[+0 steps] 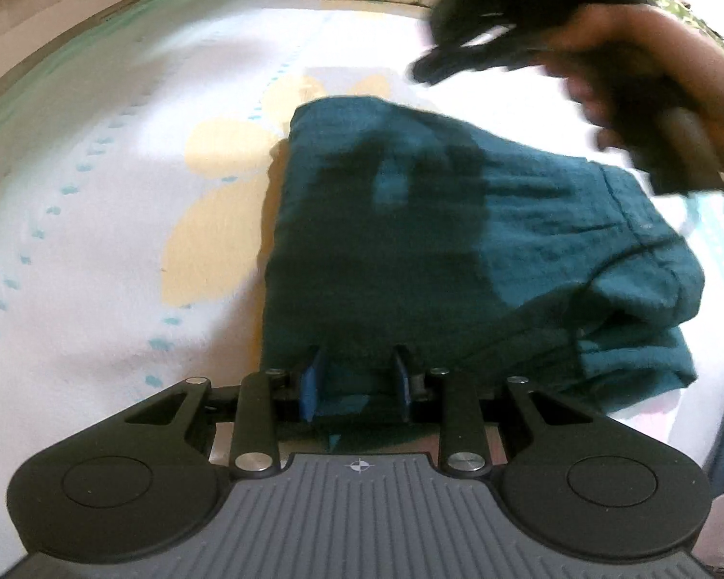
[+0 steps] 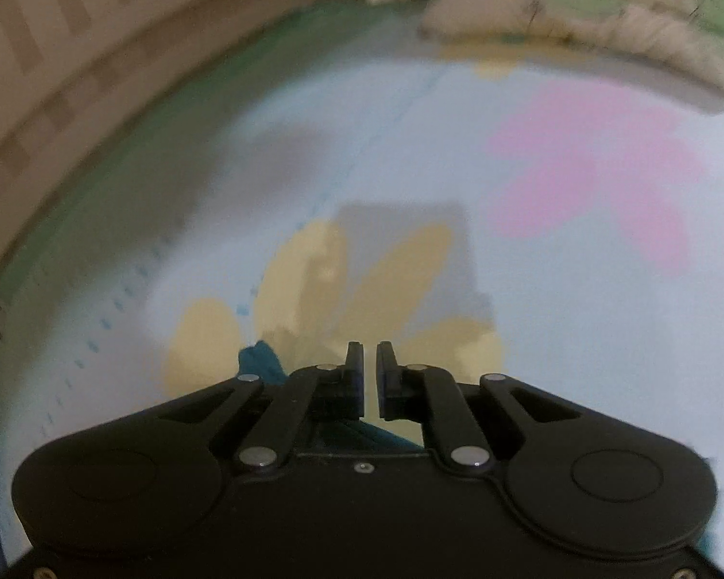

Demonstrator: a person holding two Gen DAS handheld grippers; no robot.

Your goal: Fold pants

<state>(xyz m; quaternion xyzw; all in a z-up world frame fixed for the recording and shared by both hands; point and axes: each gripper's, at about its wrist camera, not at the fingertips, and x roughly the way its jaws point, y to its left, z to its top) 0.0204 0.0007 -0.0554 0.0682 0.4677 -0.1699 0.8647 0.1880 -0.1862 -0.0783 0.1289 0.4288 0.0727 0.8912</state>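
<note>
Left gripper [image 1: 357, 379] clamping teal pants [image 1: 458, 241] edge, right gripper [image 2: 370, 376] nearly closed, empty, only left view shows pants folded, crinkled, frame centre

A bedroom in a home. A bed [image 1: 120, 154] fills both views, covered by a pale sheet [image 2: 555, 313] printed with yellow and pink flowers, with pillows [image 2: 579, 24] at its head. A wooden bed frame [image 2: 72, 72] runs along the far side.
</note>
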